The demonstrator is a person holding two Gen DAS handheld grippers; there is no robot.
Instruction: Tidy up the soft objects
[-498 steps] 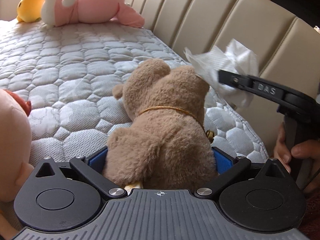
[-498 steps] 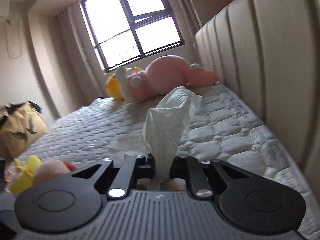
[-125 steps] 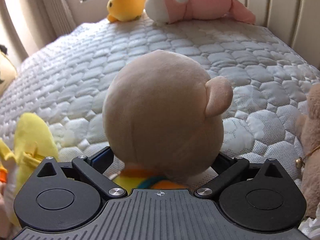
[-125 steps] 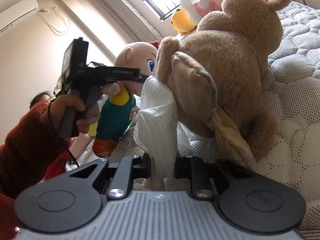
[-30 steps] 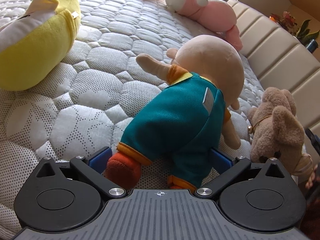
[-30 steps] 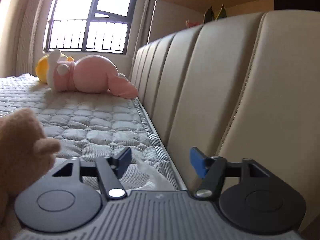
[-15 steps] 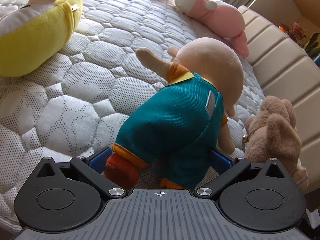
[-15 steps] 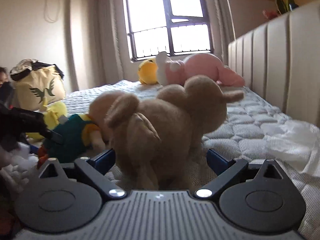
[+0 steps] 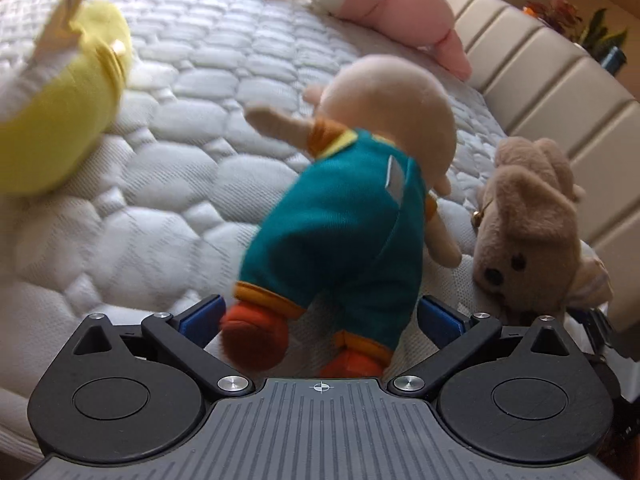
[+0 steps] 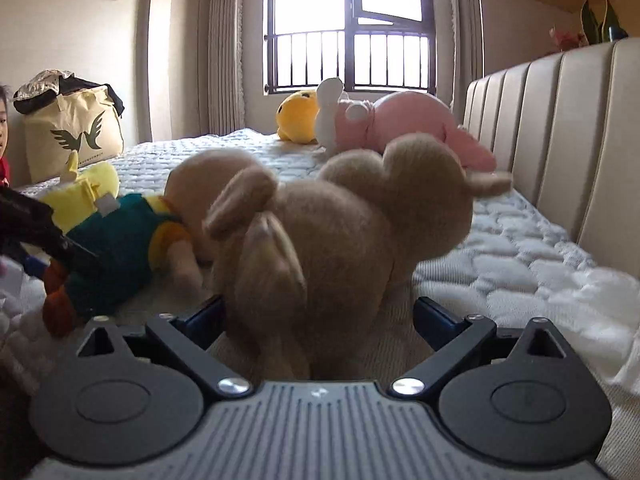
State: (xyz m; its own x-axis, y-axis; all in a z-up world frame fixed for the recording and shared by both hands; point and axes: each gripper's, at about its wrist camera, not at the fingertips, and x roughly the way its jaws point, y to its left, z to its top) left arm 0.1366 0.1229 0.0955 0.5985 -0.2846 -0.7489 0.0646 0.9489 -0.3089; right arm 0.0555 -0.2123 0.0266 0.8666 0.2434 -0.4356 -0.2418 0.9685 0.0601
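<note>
Open mattress at centre left of the left wrist frame; blocked at right by doll, brown bear and headboard.

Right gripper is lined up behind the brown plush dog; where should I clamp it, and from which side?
Grip the brown plush dog across its rump and lower body, coming from behind as the right gripper already sits. Its back end faces the camera, between the open fingers, and looks like its bulkiest part. Avoid the floppy ear; it would probably slip. The doll in teal overalls lies close on the left.
</note>
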